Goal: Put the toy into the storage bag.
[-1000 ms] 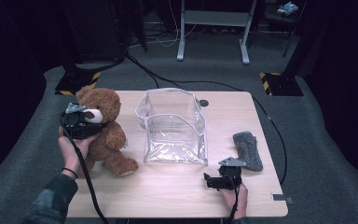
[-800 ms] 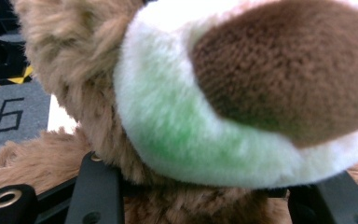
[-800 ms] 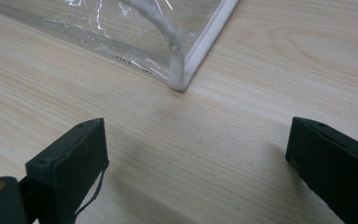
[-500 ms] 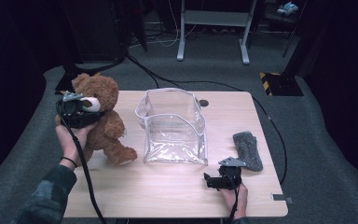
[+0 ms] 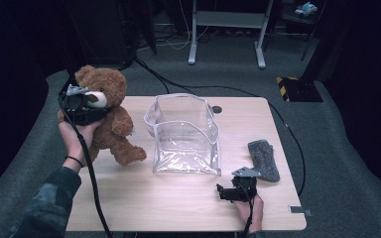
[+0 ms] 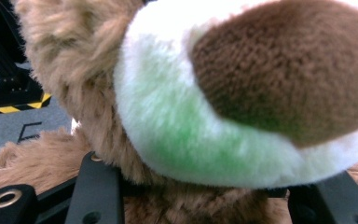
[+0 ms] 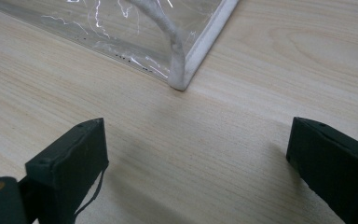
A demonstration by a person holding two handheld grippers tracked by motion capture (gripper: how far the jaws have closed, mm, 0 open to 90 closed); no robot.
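A brown teddy bear (image 5: 110, 119) with a white muzzle hangs tilted over the table's left edge, its feet just above the wood. My left gripper (image 5: 83, 106) is shut on it near the neck. In the left gripper view the bear's muzzle (image 6: 242, 93) looms close, with fur pressed between the two black jaws of the left gripper (image 6: 214, 198). A clear plastic bag (image 5: 186, 134) stands open at mid-table. My right gripper (image 5: 223, 192) rests near the front edge, open; in the right gripper view the right gripper (image 7: 200, 154) is spread wide before the bag's corner (image 7: 182, 70).
A grey knitted cloth (image 5: 264, 159) lies right of the bag, just beyond the right gripper. The wooden table (image 5: 168, 208) stands on grey carpet. Cables (image 5: 287, 129) run off its right side, and a metal stand (image 5: 225, 29) sits behind it.
My left gripper has lifted the bear up and slightly back, so its legs have left the table. The right gripper has stayed put.
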